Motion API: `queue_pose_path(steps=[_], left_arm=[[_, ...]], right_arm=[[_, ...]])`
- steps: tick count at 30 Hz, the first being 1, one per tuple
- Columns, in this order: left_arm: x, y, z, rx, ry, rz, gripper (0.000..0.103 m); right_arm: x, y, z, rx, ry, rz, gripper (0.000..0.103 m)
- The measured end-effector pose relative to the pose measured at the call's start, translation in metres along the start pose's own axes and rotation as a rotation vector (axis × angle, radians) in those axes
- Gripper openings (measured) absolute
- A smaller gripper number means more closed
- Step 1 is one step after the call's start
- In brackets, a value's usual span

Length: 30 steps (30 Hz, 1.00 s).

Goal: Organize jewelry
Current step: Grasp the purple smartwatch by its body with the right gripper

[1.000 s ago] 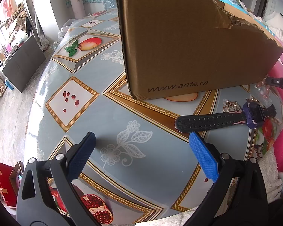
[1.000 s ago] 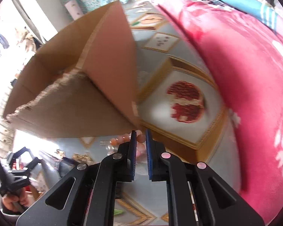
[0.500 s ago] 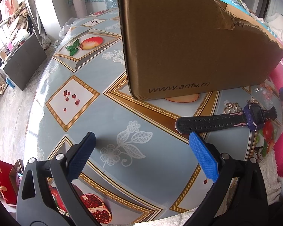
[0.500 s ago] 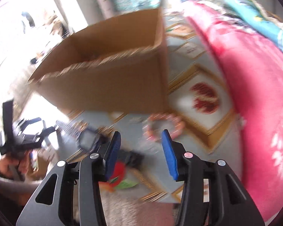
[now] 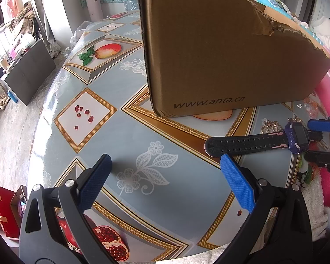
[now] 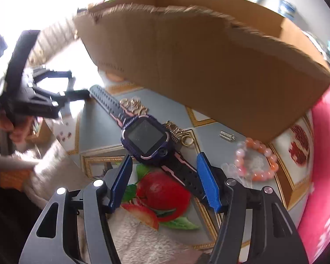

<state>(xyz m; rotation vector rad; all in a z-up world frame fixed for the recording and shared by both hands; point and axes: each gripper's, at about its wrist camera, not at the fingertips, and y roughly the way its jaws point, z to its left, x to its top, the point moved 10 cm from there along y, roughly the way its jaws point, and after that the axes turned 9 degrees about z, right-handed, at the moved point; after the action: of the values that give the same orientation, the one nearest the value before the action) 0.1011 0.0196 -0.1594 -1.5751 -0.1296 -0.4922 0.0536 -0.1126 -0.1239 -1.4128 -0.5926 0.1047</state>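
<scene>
Right gripper (image 6: 164, 179), bead bracelet (image 6: 256, 161) released a second ago, now spread wide, empty, straddling smartwatch (image 6: 146, 139) strap; left gripper (image 5: 165, 182) wide, empty, unmoved.

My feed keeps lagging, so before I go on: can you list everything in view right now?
Cardboard box: one, brown, open top, torn rim, on the table behind the jewelry.
Smartwatch: one, purple case, black strap, flat on the table between the right gripper's jaws.
Gold chain jewelry: small heap, gold, beside and behind the watch.
Bead bracelet: one, pink and orange, near the box corner.
Table: one, grey-blue fruit-print cover.
Left gripper: open, holding nothing.
Right gripper: open, astride the strap.
</scene>
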Motion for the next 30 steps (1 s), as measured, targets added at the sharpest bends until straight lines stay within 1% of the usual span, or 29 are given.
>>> queue_pose_path(steps=[1, 2, 3, 4, 6, 7, 10, 11, 12, 18, 20, 23, 25, 26, 27, 29, 30], left_arm=[[0.0, 0.0, 0.0, 0.001, -0.001, -0.002, 0.096], [0.0, 0.0, 0.0, 0.001, -0.002, -0.003, 0.096], [0.0, -0.001, 0.0, 0.001, -0.002, -0.005, 0.096], [0.0, -0.001, 0.0, 0.001, -0.002, -0.006, 0.096], [-0.001, -0.001, 0.0, 0.001, -0.001, -0.01, 0.096], [-0.001, -0.002, 0.0, 0.001, 0.0, -0.012, 0.096], [-0.002, -0.003, -0.001, -0.002, 0.005, -0.018, 0.096], [-0.003, -0.004, -0.001, -0.003, 0.007, -0.021, 0.096], [-0.003, -0.004, -0.002, -0.004, 0.009, -0.023, 0.096], [-0.006, -0.008, -0.003, -0.013, 0.022, -0.021, 0.096], [-0.008, -0.014, -0.005, -0.056, 0.01, -0.04, 0.096], [-0.01, -0.032, -0.015, -0.164, 0.001, -0.088, 0.096], [-0.011, -0.045, -0.028, -0.235, 0.02, -0.12, 0.095], [-0.012, -0.053, -0.039, -0.294, 0.035, -0.132, 0.095], [-0.012, -0.058, -0.049, -0.348, 0.049, -0.137, 0.095], [-0.015, -0.068, -0.075, -0.477, 0.079, -0.133, 0.094], [-0.016, -0.069, -0.087, -0.535, 0.085, -0.119, 0.089]], right_arm=[[0.001, 0.001, 0.001, -0.012, -0.016, 0.002, 0.058], [0.001, 0.001, 0.001, -0.018, -0.023, 0.004, 0.055], [0.002, 0.0, 0.003, -0.007, -0.03, 0.009, 0.05], [0.002, -0.001, 0.004, 0.0, -0.03, 0.013, 0.047], [0.004, -0.004, 0.007, 0.002, -0.033, 0.012, 0.037], [0.004, -0.007, 0.01, 0.021, -0.031, 0.01, 0.031], [0.005, -0.014, 0.014, 0.029, -0.013, 0.003, 0.025], [0.004, -0.015, 0.015, 0.028, -0.01, 0.005, 0.01], [0.001, -0.016, 0.015, 0.038, -0.002, 0.012, 0.007], [-0.009, -0.018, 0.025, 0.094, 0.017, 0.007, 0.007], [-0.011, -0.02, 0.028, 0.111, 0.021, -0.003, 0.007], [-0.005, -0.028, 0.026, 0.135, 0.066, -0.045, 0.011], [-0.004, -0.038, 0.014, 0.131, 0.092, -0.075, 0.026], [-0.003, -0.041, 0.009, 0.124, 0.104, -0.091, 0.041], [-0.002, -0.042, 0.005, 0.129, 0.115, -0.099, 0.046], [0.001, -0.038, 0.0, 0.166, 0.148, -0.104, 0.046], [0.002, -0.036, -0.004, 0.213, 0.177, -0.105, 0.046]])
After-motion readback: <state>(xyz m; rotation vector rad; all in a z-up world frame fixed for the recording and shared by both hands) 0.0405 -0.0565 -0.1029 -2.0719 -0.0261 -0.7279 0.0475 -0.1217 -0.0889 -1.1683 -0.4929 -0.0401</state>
